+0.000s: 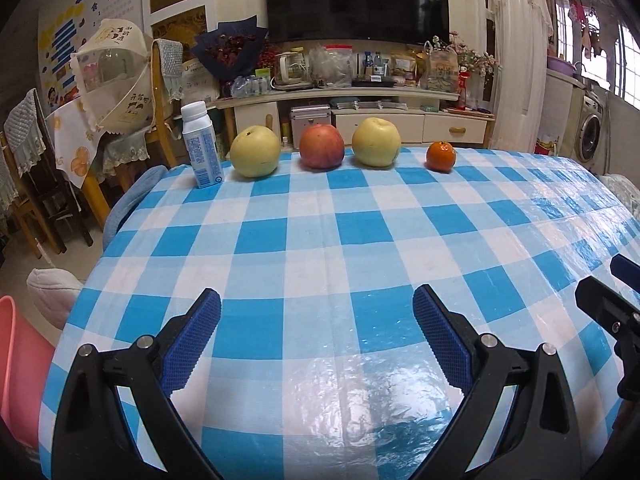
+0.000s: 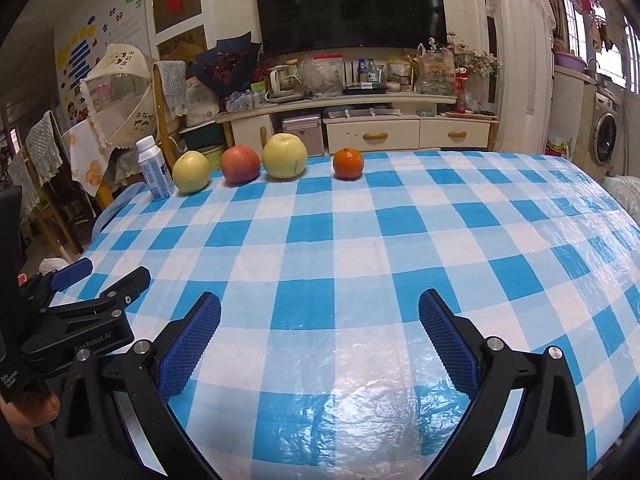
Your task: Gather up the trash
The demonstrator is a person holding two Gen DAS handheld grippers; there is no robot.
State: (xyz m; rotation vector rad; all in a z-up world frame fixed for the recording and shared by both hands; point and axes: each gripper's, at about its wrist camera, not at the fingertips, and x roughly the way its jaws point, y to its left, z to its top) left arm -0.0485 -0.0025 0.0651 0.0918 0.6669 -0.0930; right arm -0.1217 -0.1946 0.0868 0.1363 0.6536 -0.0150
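Observation:
A small white bottle with a blue label (image 1: 202,148) stands upright at the far left edge of the table; it also shows in the right wrist view (image 2: 154,170). My left gripper (image 1: 316,320) is open and empty, low over the near part of the blue checked tablecloth (image 1: 320,240). My right gripper (image 2: 320,320) is open and empty too, beside the left one. The left gripper shows at the left edge of the right wrist view (image 2: 100,280). Both are far from the bottle.
A row of fruit stands along the far edge: a yellow pear (image 1: 255,152), a red apple (image 1: 322,147), another yellow pear (image 1: 376,142) and an orange (image 1: 441,156). A pink bin (image 1: 16,372) sits on the floor at the left. Chairs (image 1: 32,184) stand beyond.

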